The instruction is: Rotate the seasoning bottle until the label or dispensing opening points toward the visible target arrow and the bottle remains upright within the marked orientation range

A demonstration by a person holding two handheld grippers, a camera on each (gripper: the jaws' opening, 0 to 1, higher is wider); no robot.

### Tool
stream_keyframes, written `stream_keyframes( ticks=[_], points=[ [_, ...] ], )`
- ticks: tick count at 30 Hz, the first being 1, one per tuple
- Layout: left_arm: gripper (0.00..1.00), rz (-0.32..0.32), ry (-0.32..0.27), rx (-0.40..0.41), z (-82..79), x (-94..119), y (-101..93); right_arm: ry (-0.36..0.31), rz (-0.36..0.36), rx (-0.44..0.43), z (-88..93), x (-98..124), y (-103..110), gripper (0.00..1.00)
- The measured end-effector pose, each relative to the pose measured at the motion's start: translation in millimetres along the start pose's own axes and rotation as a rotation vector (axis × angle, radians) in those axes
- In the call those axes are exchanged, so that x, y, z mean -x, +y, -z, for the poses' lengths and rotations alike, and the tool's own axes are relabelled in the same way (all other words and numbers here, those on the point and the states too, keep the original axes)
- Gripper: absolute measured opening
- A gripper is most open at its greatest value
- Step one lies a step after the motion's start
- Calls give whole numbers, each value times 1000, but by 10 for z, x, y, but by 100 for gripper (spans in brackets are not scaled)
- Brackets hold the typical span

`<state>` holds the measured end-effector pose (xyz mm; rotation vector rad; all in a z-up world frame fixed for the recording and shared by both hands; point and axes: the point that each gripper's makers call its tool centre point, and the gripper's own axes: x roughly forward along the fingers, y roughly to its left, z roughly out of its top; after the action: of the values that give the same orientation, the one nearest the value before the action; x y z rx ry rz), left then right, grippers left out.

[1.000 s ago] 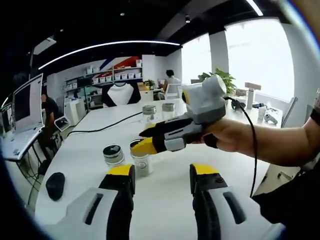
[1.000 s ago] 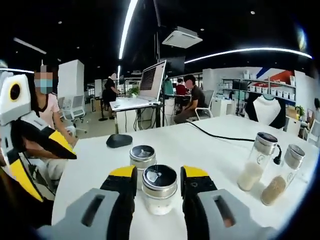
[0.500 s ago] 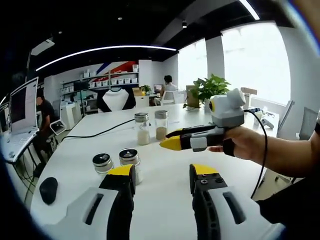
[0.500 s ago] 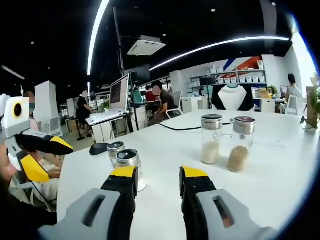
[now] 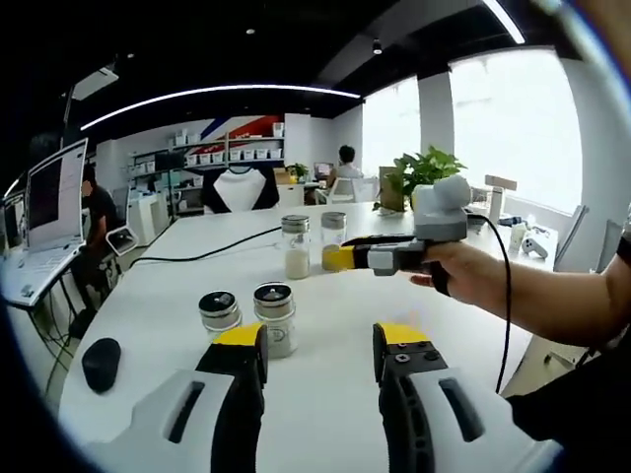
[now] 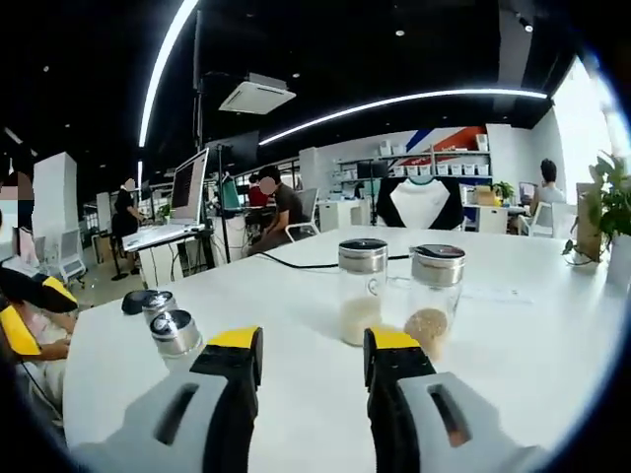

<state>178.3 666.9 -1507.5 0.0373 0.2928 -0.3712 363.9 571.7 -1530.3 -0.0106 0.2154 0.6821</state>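
Two tall clear seasoning bottles with metal caps stand side by side on the white table: one with white powder (image 6: 361, 293) (image 5: 296, 247), one with brown granules (image 6: 434, 300) (image 5: 333, 239). My right gripper (image 6: 312, 345) is open and empty, its yellow tips just short of these two bottles. From the left gripper view, the right gripper (image 5: 340, 258) reaches in from the right, level with the tall bottles. My left gripper (image 5: 321, 340) is open and empty, close to two short jars with metal lids (image 5: 275, 317) (image 5: 219, 310).
The short jars (image 6: 176, 333) (image 6: 158, 305) stand left of the right gripper. A black mouse (image 5: 102, 364) lies near the table's left edge, and a black cable (image 5: 212, 252) runs across the far side. People sit at desks beyond. A potted plant (image 5: 419, 169) stands at the back.
The right gripper has swung away from the short jar, which stood between its jaws a second ago, and now faces the two tall bottles up close. The left gripper has stayed open.
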Motion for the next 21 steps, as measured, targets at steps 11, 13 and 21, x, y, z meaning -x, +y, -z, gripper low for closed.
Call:
stream_keyframes(
  ticks=[11,13,21],
  points=[
    [65,-72,62,47,227,13,294,-22,55,49,-260,-447,-195,44],
    [69,-82,64,50,240,20,327,-29,64,69,-308,-513,-198,44],
    [68,-103,81,55,267,44,414,-30,102,113,-398,-764,-322,45]
  ],
)
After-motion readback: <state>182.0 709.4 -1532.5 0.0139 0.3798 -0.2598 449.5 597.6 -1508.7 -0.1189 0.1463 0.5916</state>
